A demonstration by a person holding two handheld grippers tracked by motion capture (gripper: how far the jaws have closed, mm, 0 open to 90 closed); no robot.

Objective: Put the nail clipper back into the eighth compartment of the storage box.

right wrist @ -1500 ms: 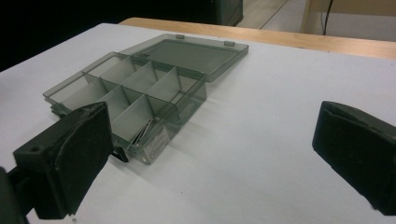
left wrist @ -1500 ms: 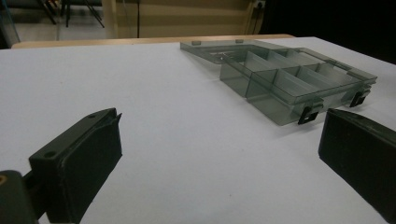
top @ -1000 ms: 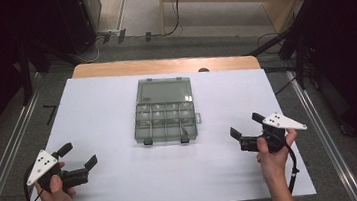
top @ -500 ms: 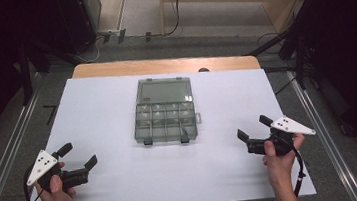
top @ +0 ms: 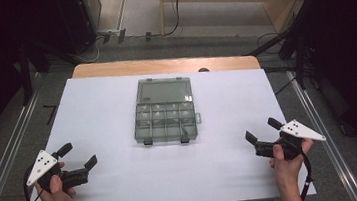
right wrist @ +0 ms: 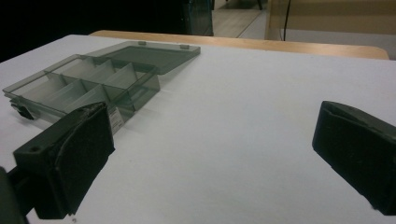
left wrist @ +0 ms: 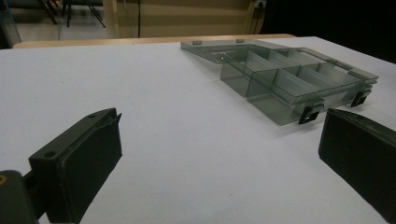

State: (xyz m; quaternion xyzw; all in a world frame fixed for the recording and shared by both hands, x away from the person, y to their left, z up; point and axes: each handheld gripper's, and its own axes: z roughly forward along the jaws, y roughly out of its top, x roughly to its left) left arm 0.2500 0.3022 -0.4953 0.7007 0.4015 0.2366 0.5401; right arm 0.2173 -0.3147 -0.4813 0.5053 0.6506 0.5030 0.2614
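At the table's centre we see the open compartment box (top: 166,113), its lid lying flat on the far side. Near the front corners, our left gripper (top: 78,157) and right gripper (top: 261,129) hover with jaws spread, holding nothing.

Organizer box (top: 165,111): we note smoky translucent grey, black latches.
Table cover (top: 97,109): we record plain white.
Table edge (top: 163,65): light wood tone.
Left gripper (top: 77,160): black jaws, pale grey plate.
Right gripper (top: 259,130): the same.
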